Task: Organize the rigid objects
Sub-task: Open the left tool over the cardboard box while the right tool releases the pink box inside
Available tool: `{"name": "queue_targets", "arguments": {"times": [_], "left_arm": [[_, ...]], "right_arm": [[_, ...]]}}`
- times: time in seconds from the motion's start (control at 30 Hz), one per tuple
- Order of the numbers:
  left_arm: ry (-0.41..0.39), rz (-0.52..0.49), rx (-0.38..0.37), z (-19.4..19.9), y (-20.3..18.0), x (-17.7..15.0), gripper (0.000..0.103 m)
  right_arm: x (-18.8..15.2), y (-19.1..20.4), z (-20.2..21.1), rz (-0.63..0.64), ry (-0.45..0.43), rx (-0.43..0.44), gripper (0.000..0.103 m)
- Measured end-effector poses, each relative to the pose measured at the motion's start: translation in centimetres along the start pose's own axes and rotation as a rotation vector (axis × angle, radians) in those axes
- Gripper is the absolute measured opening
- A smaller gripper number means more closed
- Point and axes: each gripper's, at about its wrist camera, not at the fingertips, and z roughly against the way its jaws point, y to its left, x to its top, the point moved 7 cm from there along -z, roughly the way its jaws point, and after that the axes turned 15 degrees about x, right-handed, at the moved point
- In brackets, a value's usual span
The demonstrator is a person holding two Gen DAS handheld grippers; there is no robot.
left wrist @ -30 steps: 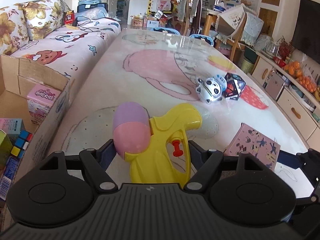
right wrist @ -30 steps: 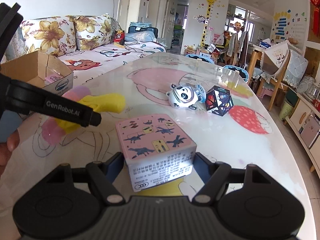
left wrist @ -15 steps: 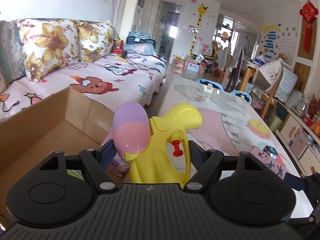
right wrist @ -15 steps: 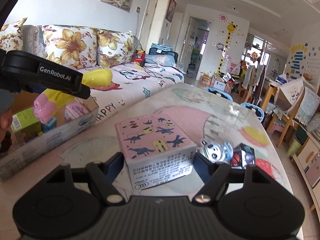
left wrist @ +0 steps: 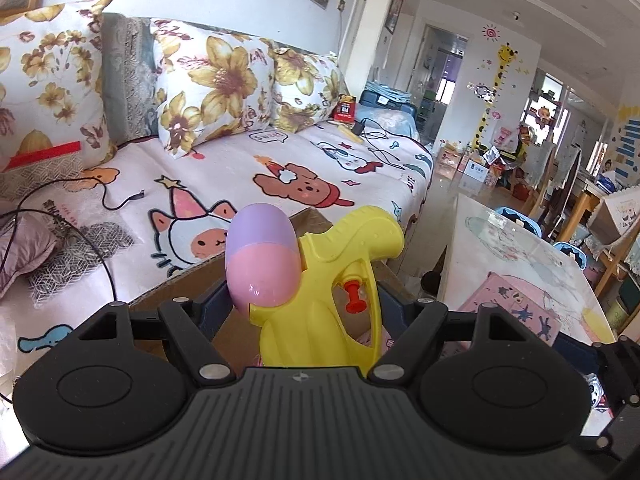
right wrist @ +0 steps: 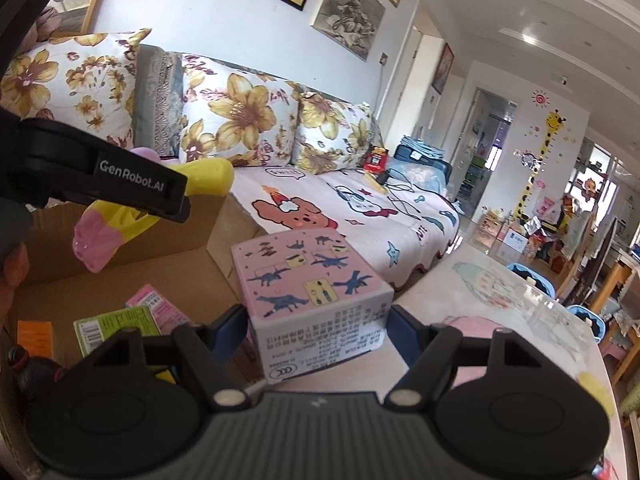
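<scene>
Cardboard brown open box (right wrist: 120, 248) sits right under the left gripper (left wrist: 304, 304), clamped on the yellow plastic water pistol (left wrist: 332, 280), nearer it than the right gripper (right wrist: 316, 320) pinching the pink printed carton (right wrist: 308, 280) at its rim.

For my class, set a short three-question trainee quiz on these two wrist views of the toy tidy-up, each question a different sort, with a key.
1. True or false: the left gripper is shut on the yellow plastic water pistol with a pink and purple tank.
2. Multiple choice: the right gripper holds A) a panda toy, B) a pink cardboard box printed with dark blue dinosaurs, C) nothing.
3. Fill in: below both held things lies an open brown ____ box with small packets in it.

Key: 1 true; 2 B; 3 cardboard.
</scene>
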Motion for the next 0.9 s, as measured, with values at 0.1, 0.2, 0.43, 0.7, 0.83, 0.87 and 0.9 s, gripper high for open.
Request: {"name": "queue_targets", "arguments": {"times": [0.1, 0.2, 0.43, 0.7, 0.83, 0.87, 0.9], "left_arm": [[0.034, 0.025, 0.014, -0.3, 1.1, -0.2, 0.094], [0.062, 0.033, 0.031, 0.0, 1.4, -0.8, 0.094], [0.116, 0.043, 0.058, 0.1, 1.7, -2.3, 0.093], [0.121, 0.023, 0.053, 0.3, 1.4, -2.5, 0.089], [0.091, 0.005, 0.055, 0.6, 1.3, -2.2, 0.095], [0.084, -0.001, 0.055, 0.6, 1.2, -2.1, 0.096], [0.08, -0.006, 0.053, 0.7, 1.2, -2.1, 0.097]], "right_arm": [[0.5, 1.0, -2.4, 0.016, 0.019, 0.03, 0.076], [0.6, 1.8, -4.3, 0.027, 0.036, 0.056, 0.076], [0.7, 3.1, -7.5, 0.063, 0.08, 0.098, 0.076], [-0.3, 4.2, -7.9, 0.1, 0.125, 0.12, 0.089], [0.0, 3.6, -5.6, 0.069, 0.081, 0.088, 0.094], [0.0, 3.5, -5.0, 0.064, 0.072, 0.071, 0.094], [-0.1, 3.2, -4.4, 0.058, 0.062, 0.051, 0.094]]}}
